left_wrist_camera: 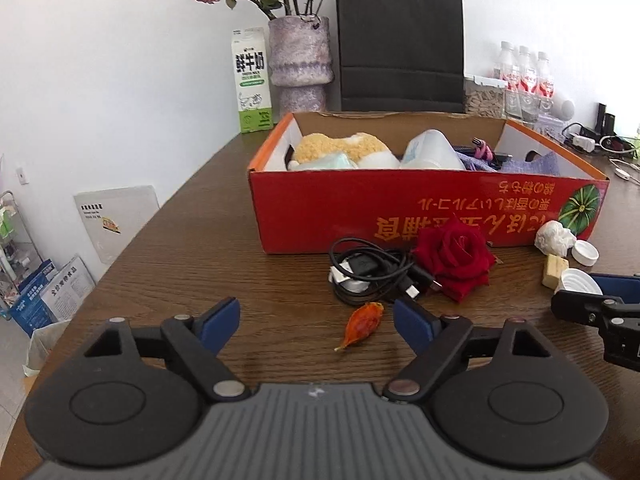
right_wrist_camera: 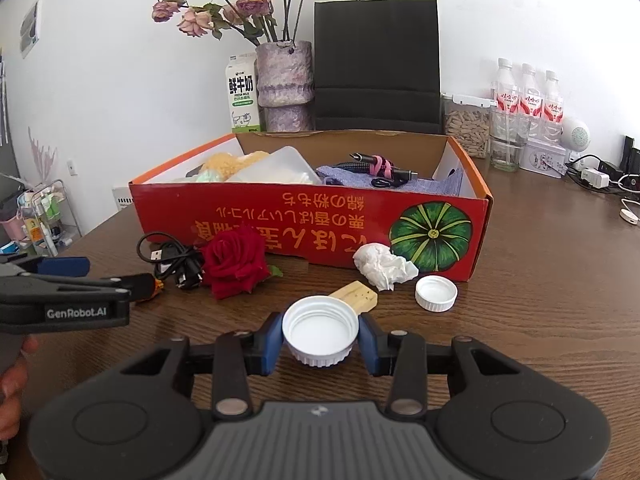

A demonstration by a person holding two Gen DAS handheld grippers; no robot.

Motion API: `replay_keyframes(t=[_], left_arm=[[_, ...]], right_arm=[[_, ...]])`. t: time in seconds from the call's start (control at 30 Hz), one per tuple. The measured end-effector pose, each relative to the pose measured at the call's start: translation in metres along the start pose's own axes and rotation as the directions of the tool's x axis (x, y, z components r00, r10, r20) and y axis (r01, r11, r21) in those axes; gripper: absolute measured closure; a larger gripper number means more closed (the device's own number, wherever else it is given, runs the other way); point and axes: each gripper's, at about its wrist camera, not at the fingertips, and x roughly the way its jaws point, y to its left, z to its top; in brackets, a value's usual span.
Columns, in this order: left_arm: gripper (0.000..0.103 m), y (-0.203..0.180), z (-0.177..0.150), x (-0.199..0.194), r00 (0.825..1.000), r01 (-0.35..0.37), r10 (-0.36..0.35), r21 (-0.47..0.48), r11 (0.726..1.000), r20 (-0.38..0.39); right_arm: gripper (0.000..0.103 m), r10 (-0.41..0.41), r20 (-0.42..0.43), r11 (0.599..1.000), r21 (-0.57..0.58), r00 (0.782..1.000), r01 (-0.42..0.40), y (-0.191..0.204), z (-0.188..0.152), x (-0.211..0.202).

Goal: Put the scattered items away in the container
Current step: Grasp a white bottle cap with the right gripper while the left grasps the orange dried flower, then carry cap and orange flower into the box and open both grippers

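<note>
Clamped between the right gripper's point(right_wrist_camera: 320, 340) fingers is a white bottle cap point(right_wrist_camera: 320, 330), lifted just off the surface in front of the red cardboard box point(right_wrist_camera: 304, 220). That box already holds a plush toy point(left_wrist_camera: 340, 146), a clear plastic tub point(right_wrist_camera: 276, 168), a purple cloth point(right_wrist_camera: 348, 178) and a banded cable point(right_wrist_camera: 380, 166). Left out along its near wall are a black USB cable point(left_wrist_camera: 368, 272), a red rose point(left_wrist_camera: 454, 256), a crumpled tissue point(right_wrist_camera: 382, 264), a second white cap point(right_wrist_camera: 436, 293), a small wooden block point(right_wrist_camera: 356, 295) and an orange dried petal point(left_wrist_camera: 362, 322). The left gripper point(left_wrist_camera: 316, 322) hangs with fingers released around that petal, not touching it. I'd call the tidying roughly half done.
</note>
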Motion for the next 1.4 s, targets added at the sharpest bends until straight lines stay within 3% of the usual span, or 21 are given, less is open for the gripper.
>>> replay_keyframes(t=[0.1, 0.27, 0.33, 0.4, 0.6, 0.9, 1.4], left_arm=[[0.029, -0.003, 0.000, 0.007, 0.998, 0.039, -0.040, -0.007, 0.999, -0.049], [0.037, 0.000, -0.001, 0.009, 0.997, 0.053, -0.055, -0.029, 0.998, -0.050], [0.052, -0.002, -0.001, 0.007, 0.997, 0.063, -0.064, -0.020, 0.998, -0.041], [0.088, -0.003, -0.002, 0.004, 0.997, 0.077, -0.077, -0.012, 0.997, -0.031], [0.090, -0.001, -0.005, 0.000, 0.994, 0.105, -0.106, -0.030, 0.994, -0.025], [0.090, -0.001, -0.006, -0.011, 0.997, 0.070, -0.069, -0.033, 0.997, 0.034], [0.090, 0.003, 0.015, -0.051, 0.982, 0.086, -0.073, -0.065, 0.994, 0.175]], right_arm=[[0.064, 0.003, -0.007, 1.000, 0.008, 1.000, -0.003, -0.001, 0.000, 0.001], [0.064, -0.002, -0.002, 1.000, -0.007, 1.000, 0.002, 0.003, -0.001, 0.000], [0.064, 0.001, -0.004, 1.000, -0.012, 1.000, -0.001, 0.004, -0.001, 0.000], [0.064, 0.002, -0.004, 1.000, -0.016, 1.000, -0.003, 0.005, -0.001, 0.000], [0.064, 0.006, -0.006, 1.000, -0.010, 1.000, -0.006, 0.004, -0.001, 0.001], [0.064, 0.008, 0.004, 1.000, -0.008, 1.000, -0.008, 0.004, -0.002, 0.000], [0.064, 0.041, 0.139, 0.999, -0.007, 0.989, -0.041, 0.001, 0.015, -0.030]])
